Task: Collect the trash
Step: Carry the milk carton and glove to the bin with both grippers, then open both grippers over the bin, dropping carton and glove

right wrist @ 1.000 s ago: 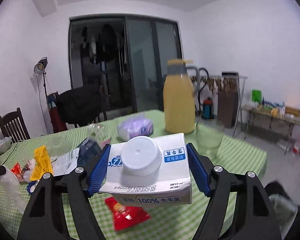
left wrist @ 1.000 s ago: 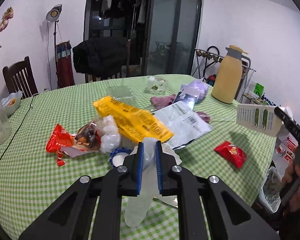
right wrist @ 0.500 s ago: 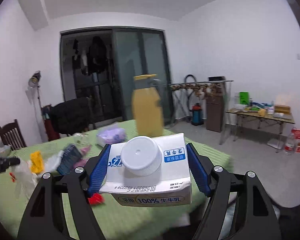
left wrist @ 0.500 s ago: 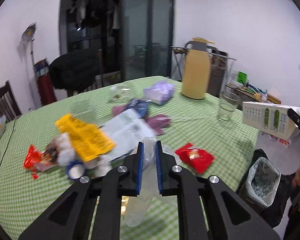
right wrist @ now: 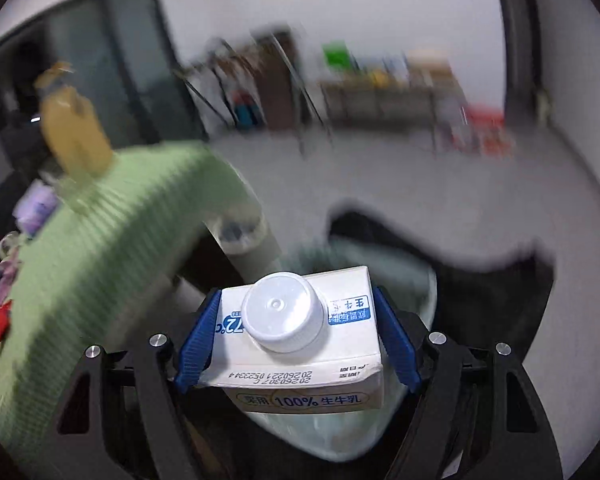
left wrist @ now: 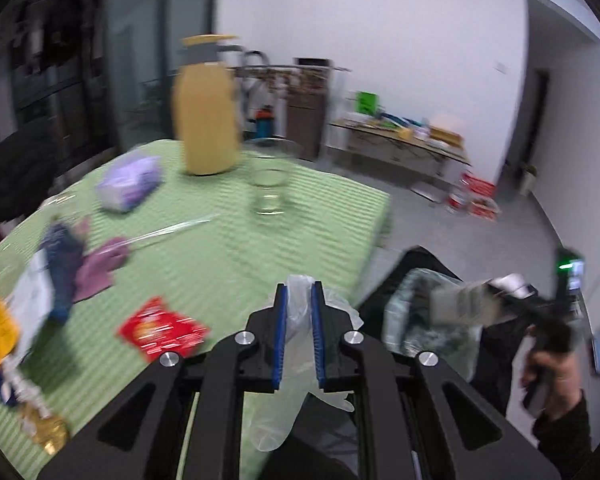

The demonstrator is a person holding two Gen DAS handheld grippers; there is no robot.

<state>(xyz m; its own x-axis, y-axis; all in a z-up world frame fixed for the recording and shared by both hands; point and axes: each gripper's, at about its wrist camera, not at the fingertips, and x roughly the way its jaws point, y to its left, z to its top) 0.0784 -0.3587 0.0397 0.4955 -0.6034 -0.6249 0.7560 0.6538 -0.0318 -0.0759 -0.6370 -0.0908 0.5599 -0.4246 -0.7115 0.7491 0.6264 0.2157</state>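
My left gripper [left wrist: 299, 300] is shut on a clear plastic glove [left wrist: 296, 364] that hangs limp between the blue pads, over the table's near right corner. My right gripper [right wrist: 298, 312] is shut on a white milk carton [right wrist: 300, 348] with a round white cap, held just above the lined bin [right wrist: 426, 284]. In the left wrist view the bin [left wrist: 412, 312] stands on the floor beside the table, and the right gripper with the blurred carton [left wrist: 456, 304] hovers over it, held by a hand [left wrist: 548, 368].
The green checked table [left wrist: 228, 240] carries a yellow jug [left wrist: 206, 108], a glass [left wrist: 269, 188], a purple packet [left wrist: 130, 180], a red wrapper [left wrist: 160, 330] and more wrappers at the left. Low tables and boxes line the far wall across the grey floor.
Both views swung right, from the cluttered table toward the bin. The right gripper dropped with the carton to just over the bin. The left gripper carried the glove to the table's right corner.
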